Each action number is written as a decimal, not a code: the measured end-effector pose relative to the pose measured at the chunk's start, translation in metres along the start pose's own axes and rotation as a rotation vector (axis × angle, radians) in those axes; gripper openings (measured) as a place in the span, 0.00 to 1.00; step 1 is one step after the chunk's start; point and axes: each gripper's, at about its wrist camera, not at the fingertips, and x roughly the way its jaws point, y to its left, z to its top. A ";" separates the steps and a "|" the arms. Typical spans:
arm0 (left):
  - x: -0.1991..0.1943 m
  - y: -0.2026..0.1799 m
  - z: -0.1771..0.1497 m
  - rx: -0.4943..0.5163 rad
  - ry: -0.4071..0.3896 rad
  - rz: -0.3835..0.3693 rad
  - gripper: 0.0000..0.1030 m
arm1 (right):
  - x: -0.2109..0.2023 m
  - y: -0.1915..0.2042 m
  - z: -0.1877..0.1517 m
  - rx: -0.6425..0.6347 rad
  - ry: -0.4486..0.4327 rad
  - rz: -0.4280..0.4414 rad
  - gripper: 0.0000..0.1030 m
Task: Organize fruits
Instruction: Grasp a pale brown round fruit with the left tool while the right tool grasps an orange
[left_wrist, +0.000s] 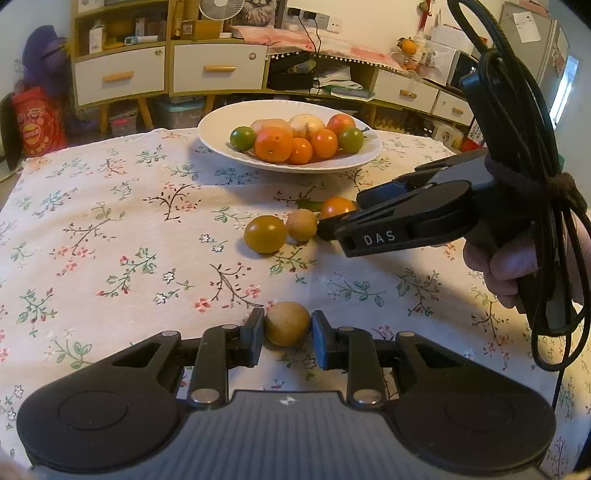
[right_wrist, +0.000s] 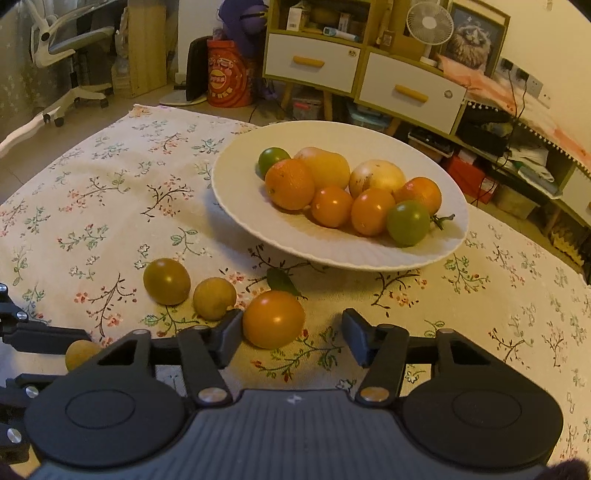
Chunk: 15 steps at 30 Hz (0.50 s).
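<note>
Left gripper (left_wrist: 287, 330) clamped on a tan fruit (left_wrist: 287, 328) at lower centre; right gripper (right_wrist: 291, 334) open round an orange fruit (right_wrist: 273, 318).
Floral cloth (left_wrist: 110, 229) covers the table, plate (left_wrist: 221, 146) of fruit up top, drawers (left_wrist: 218, 68) and clutter behind.

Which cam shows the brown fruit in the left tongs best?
Left wrist view: the small brown fruit sits centred between the left tongs, both pads pressed on its sides, nothing in front. In the right wrist view only a sliver of it shows at the lower left, mostly hidden behind the right tongs' body.
</note>
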 end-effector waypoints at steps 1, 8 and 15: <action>0.000 0.000 0.000 -0.001 0.000 0.001 0.02 | 0.000 0.000 0.000 -0.002 0.001 0.003 0.46; -0.003 0.003 -0.001 -0.004 0.002 0.006 0.02 | -0.001 0.004 0.003 -0.019 0.013 0.021 0.31; -0.004 0.004 0.000 -0.012 0.005 0.010 0.02 | -0.003 0.005 0.003 -0.026 0.019 0.020 0.30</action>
